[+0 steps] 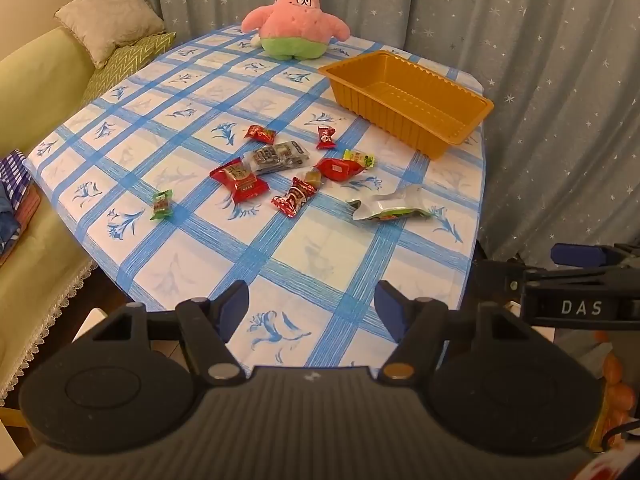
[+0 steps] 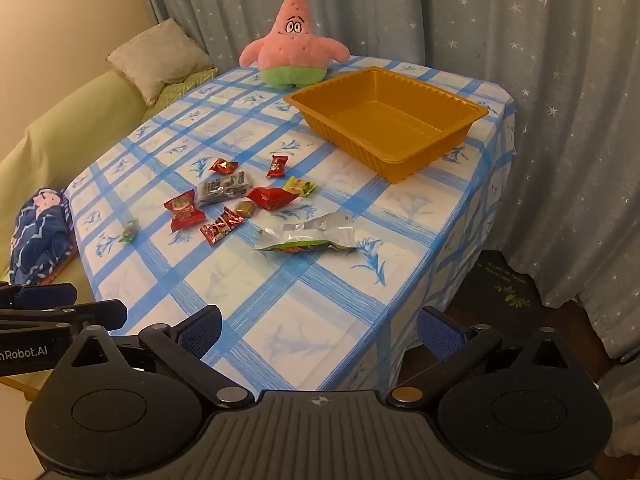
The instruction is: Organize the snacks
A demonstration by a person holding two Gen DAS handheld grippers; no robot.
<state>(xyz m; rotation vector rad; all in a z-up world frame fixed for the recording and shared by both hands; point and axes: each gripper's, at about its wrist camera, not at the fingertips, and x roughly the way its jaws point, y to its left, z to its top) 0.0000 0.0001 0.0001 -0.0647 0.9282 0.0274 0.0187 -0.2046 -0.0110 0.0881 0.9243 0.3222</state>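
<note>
Several wrapped snacks lie loose in the middle of the blue-checked tablecloth (image 1: pixel 304 256): red packets (image 1: pixel 239 179) (image 2: pixel 183 211), a grey packet (image 1: pixel 277 157) (image 2: pixel 225 188), a small green candy (image 1: pixel 162 205) (image 2: pixel 129 231), and a silver-green pouch (image 1: pixel 390 205) (image 2: pixel 310 236). An empty golden tray (image 1: pixel 408 100) (image 2: pixel 386 114) stands at the far right. My left gripper (image 1: pixel 313 310) is open and empty over the near table edge. My right gripper (image 2: pixel 318 334) is open and empty at the near right corner. Each gripper also shows in the other's view, the right one (image 1: pixel 580 276) and the left one (image 2: pixel 60 308).
A pink star plush (image 1: pixel 296 20) (image 2: pixel 294 42) sits at the table's far edge. A green sofa (image 1: pixel 36 92) with cushions (image 1: pixel 110 16) stands left. Star-print curtains (image 1: pixel 520 40) hang behind and to the right. A dark stool (image 2: pixel 504 288) sits below the table's right side.
</note>
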